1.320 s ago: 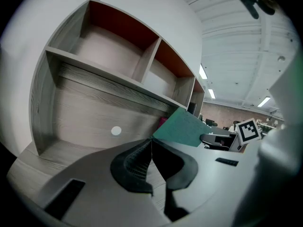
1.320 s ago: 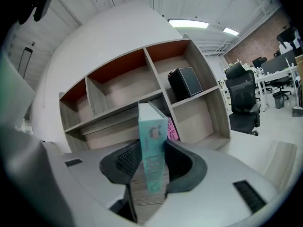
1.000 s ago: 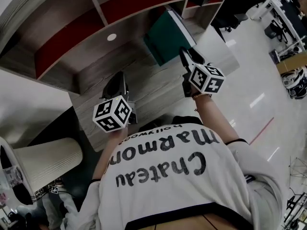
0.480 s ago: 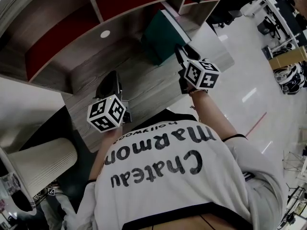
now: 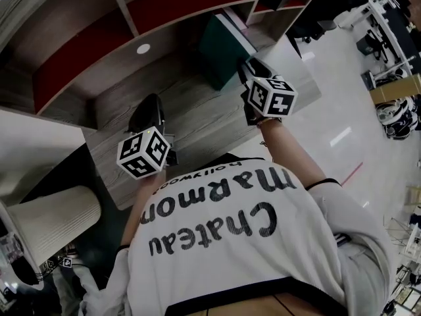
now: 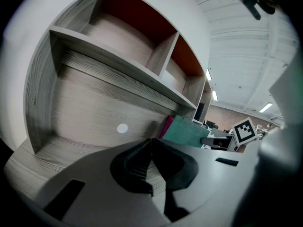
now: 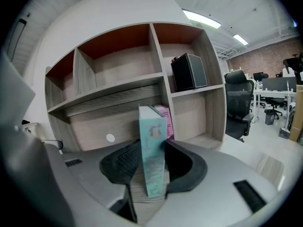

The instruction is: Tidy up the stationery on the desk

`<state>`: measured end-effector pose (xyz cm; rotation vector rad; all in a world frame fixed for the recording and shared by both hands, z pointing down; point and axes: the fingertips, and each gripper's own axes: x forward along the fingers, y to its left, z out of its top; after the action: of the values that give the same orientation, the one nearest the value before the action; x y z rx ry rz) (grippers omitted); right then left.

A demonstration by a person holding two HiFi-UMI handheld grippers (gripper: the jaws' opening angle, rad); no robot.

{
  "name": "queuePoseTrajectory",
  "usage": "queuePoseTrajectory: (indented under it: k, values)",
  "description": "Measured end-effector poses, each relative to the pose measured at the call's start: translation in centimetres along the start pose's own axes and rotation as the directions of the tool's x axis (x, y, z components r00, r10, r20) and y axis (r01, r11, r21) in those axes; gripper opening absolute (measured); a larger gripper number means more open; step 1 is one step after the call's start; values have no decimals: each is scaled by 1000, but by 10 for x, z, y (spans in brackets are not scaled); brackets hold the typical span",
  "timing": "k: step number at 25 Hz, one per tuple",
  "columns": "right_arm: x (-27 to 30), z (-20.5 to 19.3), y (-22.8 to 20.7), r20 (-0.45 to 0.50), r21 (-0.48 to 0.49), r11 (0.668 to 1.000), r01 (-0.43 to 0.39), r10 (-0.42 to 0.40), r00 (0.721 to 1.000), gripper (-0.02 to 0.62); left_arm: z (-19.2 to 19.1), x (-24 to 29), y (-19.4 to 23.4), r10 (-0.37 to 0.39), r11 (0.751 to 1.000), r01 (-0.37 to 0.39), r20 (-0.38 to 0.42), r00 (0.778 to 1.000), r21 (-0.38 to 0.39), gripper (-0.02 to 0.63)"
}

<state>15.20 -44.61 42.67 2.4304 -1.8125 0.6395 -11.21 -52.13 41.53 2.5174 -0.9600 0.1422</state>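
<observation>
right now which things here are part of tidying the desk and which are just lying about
Part of the job:
- teal book, upright, gripped by the right gripper
- pink book behind it, by the shelves
- left gripper, shut and empty

Just lying about:
- black box on a shelf
- black office chair
- white chair beside the desk
</observation>
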Motion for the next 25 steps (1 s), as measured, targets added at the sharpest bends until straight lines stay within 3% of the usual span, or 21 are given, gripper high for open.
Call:
queuePoseTrajectory:
  k: [8,15,25]
  values:
    - [16,6,-2,0,-17,1000,9,-9,1000,164,3,4,1,33,999,-33,1,999,5,17]
    - [19,9,-6,39,-58,992,111,-109,993,166,7,3,3,62,998,-62,11,998,3,17]
    - [26,11,2,42,-89,988,128,-125,991,167,11,-4,6,98,995,-98,34,995,-3,17]
